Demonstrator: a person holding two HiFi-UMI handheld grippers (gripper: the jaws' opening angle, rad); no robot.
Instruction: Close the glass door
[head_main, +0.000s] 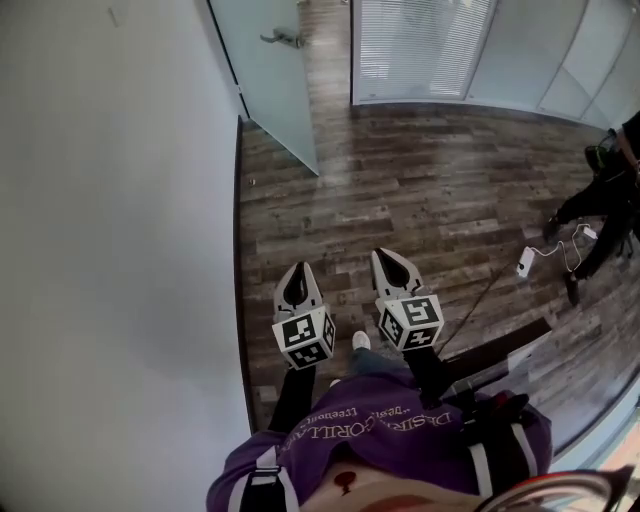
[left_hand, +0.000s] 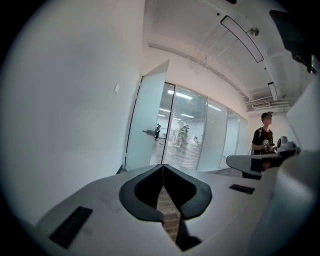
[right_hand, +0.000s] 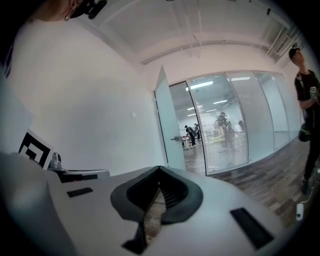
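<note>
**A:** So, where did the glass door (head_main: 272, 85) stand relative to the fingers?

**B:** It was well ahead of both sets of fingertips and a little to their left. It stood open, swung out from the white wall (head_main: 120, 250) over the wood floor (head_main: 420, 190). Nothing was touching it.

**A:** And the fingers themselves?

**B:** The left gripper (head_main: 297, 270) had its jaws pressed together on nothing. The right gripper (head_main: 392, 268), just beside it, was the same, with its tips meeting and nothing between them.

**A:** How did you expect the door to handle?

**B:** I judged it heavy, stiff and slick. It was a tall frosted pane that would swing on its hinges and not flex. Closed tips would probably slide on the bare glass, and the glass could chip if knocked. The metal handle (head_main: 283, 39), far beyond the fingertips, looked like the sound place to push or hook.

**A:** Was there any writing?

**B:** Only pale print on the purple shirt (head_main: 400, 440) behind the fingers, and it was too warped to read. The marker cubes (head_main: 303, 337) carried black square patterns, not words. The door showed no label.
</note>
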